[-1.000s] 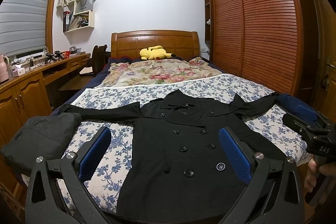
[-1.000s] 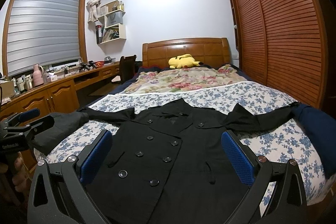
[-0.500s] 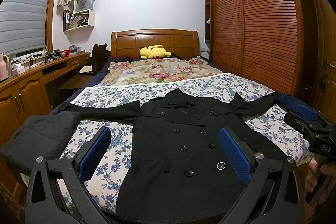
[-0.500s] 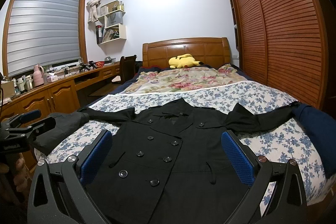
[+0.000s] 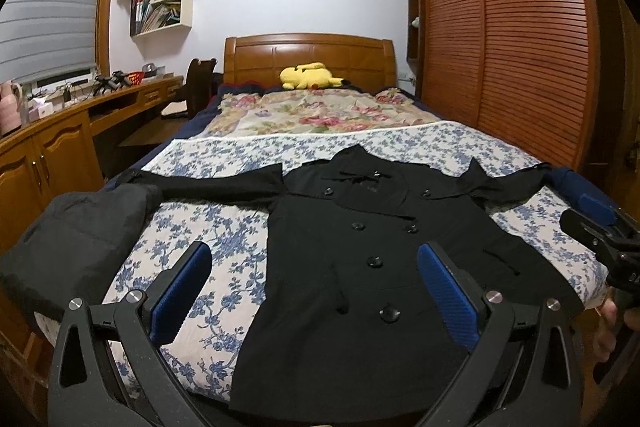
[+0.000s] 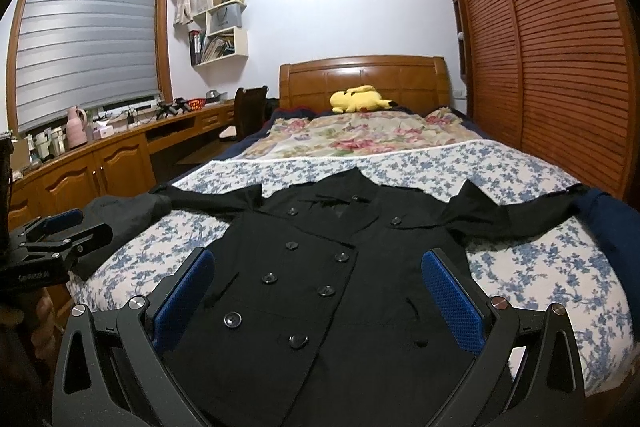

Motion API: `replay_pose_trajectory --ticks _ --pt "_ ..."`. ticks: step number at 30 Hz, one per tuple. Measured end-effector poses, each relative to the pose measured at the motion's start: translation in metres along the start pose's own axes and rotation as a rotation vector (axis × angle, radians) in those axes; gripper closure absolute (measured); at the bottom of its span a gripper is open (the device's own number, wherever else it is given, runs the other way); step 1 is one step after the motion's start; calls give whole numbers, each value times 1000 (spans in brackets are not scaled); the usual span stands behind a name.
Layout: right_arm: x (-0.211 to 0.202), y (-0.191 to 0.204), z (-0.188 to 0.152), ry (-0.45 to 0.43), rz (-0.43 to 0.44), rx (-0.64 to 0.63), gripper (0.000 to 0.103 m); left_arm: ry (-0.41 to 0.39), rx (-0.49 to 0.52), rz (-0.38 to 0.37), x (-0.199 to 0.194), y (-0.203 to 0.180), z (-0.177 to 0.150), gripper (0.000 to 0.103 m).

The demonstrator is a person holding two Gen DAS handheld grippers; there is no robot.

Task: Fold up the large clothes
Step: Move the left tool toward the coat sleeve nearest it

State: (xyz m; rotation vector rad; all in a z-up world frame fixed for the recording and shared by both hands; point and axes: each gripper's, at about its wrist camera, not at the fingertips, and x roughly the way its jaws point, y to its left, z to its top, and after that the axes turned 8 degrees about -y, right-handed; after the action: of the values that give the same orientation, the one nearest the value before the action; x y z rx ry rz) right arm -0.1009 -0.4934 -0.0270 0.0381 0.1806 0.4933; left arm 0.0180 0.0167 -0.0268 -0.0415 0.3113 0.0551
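Note:
A black double-breasted coat (image 5: pixel 360 267) lies flat, front up, on the blue-flowered bedspread (image 5: pixel 224 251), both sleeves spread sideways; it also shows in the right wrist view (image 6: pixel 320 287). My left gripper (image 5: pixel 314 287) is open and empty, held above the coat's lower left hem. My right gripper (image 6: pixel 318 291) is open and empty above the coat's lower front. Each gripper shows at the edge of the other's view: the right one (image 5: pixel 600 227), the left one (image 6: pixel 56 231).
A dark grey garment (image 5: pixel 76 239) is bundled at the bed's left corner. A navy blanket (image 6: pixel 612 227) hangs at the right edge. A yellow plush toy (image 5: pixel 310 75) lies by the headboard. A wooden desk (image 5: pixel 60 131) runs along the left, a slatted wardrobe (image 5: pixel 520 39) along the right.
Both grippers have lowered and moved slightly toward the bed; the coat looks a little nearer. Nothing was grasped.

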Motion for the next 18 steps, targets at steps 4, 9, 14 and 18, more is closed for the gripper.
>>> replay_pose_trajectory --ticks 4,9,14,18 --pt "9 2 -2 18 14 -5 0 22 -10 11 8 8 -7 0" --pt "20 2 -3 44 29 -16 0 43 -19 24 16 16 -13 0" --pt "28 1 -2 66 49 -18 0 51 -22 35 22 23 -18 0" --pt "37 2 -4 81 61 -28 0 59 -21 47 32 32 -22 0"
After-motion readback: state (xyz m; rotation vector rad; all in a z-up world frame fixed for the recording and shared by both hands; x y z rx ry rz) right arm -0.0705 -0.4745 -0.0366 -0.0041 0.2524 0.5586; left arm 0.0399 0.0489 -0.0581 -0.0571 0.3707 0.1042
